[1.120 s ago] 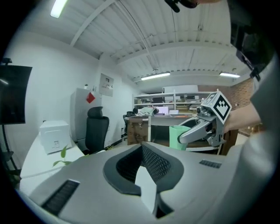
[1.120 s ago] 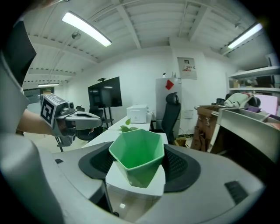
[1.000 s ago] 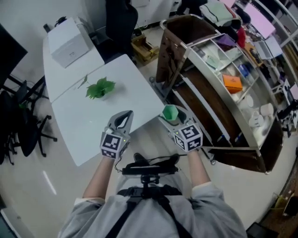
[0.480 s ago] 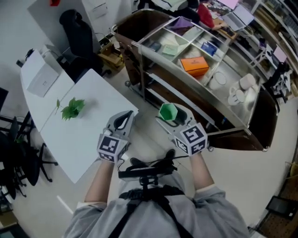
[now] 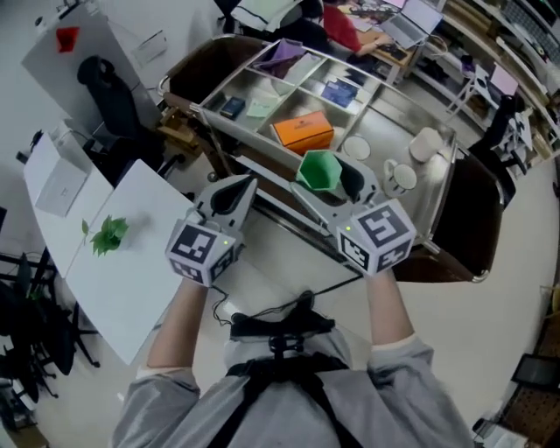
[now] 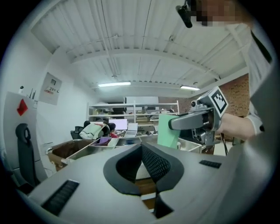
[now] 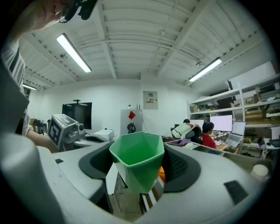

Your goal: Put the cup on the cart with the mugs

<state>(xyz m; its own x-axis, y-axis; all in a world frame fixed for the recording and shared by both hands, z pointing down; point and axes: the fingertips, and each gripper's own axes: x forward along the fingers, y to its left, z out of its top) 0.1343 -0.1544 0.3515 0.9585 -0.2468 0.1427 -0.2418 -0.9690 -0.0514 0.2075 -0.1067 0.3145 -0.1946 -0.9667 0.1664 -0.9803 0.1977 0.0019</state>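
Nearest the person, the left gripper [image 5: 234, 191] is empty, its jaws closed together on nothing. Beside it the right gripper [image 5: 337, 188] has its jaws spread wide and clamped on either side of the green faceted cup [image 5: 318, 169], which sits mouth up in the air, not set down on anything. In the head view the cup overlaps the near edge of the cart [image 5: 437, 197] (its height above the top cannot be judged), just beside an orange box [image 5: 302, 133]. The cart's steel top is split into compartments at one end; white mugs [image 5: 401, 178] stand on the open part, apart from the cup. To the left, over pale floor, a white table [image 5: 131, 262] carries a small green plant [image 5: 108, 234]. Beyond are desks with monitors, shelving, a seated person in red [image 5: 341, 19] and a white ceiling with tube lights [image 7: 73, 53].
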